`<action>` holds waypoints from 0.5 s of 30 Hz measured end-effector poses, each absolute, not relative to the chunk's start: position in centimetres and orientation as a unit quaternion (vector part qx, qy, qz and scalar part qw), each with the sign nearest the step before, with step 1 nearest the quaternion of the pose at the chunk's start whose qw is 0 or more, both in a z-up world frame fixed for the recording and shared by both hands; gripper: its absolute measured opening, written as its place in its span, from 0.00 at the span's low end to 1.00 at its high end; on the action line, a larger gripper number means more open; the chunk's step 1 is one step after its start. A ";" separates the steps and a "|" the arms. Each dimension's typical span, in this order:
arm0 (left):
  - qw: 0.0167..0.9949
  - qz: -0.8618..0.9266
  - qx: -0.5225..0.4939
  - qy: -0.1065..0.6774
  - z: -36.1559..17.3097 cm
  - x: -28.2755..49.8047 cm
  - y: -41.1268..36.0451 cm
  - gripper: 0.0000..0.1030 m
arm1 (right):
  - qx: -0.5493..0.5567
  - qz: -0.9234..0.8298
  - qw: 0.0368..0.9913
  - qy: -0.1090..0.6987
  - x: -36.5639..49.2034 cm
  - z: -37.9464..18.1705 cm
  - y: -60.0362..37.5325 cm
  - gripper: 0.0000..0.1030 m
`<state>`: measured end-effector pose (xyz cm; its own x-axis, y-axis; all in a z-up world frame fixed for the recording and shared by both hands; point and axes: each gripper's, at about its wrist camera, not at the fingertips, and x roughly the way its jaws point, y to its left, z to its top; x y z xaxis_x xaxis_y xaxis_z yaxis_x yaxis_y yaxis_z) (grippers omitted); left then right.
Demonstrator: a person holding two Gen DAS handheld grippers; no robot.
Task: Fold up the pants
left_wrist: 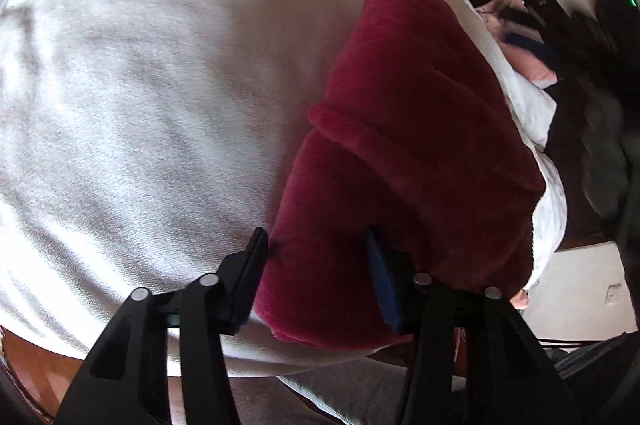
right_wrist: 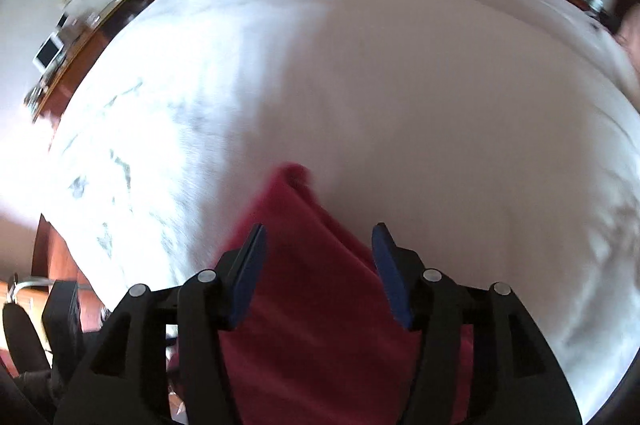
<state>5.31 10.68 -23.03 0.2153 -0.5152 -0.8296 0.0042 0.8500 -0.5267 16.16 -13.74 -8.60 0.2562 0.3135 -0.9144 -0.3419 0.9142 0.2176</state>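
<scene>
A: Left gripper (left_wrist: 316, 257): fingers (left_wrist: 256, 265) straddle the near edge of the red pants (left_wrist: 408, 129); gripping or not, I cannot tell.

B: Right gripper (right_wrist: 318, 253): fingers (right_wrist: 250, 265) apart, released; red cloth runs between and ahead, no pad pressing.

A: Beyond both, folded pants lie on the white bed (left_wrist: 140, 85). Farther off, cluttered dresser (right_wrist: 92, 21), blurred.

Right view motion-blurred w/ glare at left; left sharper, fisheye-warped edges.
</scene>
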 end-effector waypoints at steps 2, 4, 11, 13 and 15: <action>0.749 -0.175 -0.214 0.602 -22.9 5.4 10.7 0.44 | -0.029 0.218 0.780 0.586 17.1 -10.0 -11.7 0.55; 0.749 -0.176 -0.215 0.602 -22.9 5.1 10.9 0.43 | -0.043 0.225 0.771 0.594 17.5 -11.2 -10.6 0.54; 0.751 -0.179 -0.208 0.600 -22.6 4.6 11.0 0.41 | -0.108 0.190 0.791 0.571 17.9 -11.2 -9.7 0.06; 0.753 -0.181 -0.203 0.600 -22.5 4.5 10.9 0.39 | -0.115 0.173 0.799 0.564 18.3 -11.1 -10.0 0.05; 0.756 -0.183 -0.187 0.600 -22.3 4.2 10.2 0.38 | -0.106 0.144 0.802 0.570 19.3 -12.0 -11.1 0.04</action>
<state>4.23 10.17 -22.27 0.2129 -0.5013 -0.8387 0.0527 0.8630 -0.5024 19.32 -11.10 -11.96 0.3080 0.1100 -0.9450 -0.3513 0.9363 -0.0055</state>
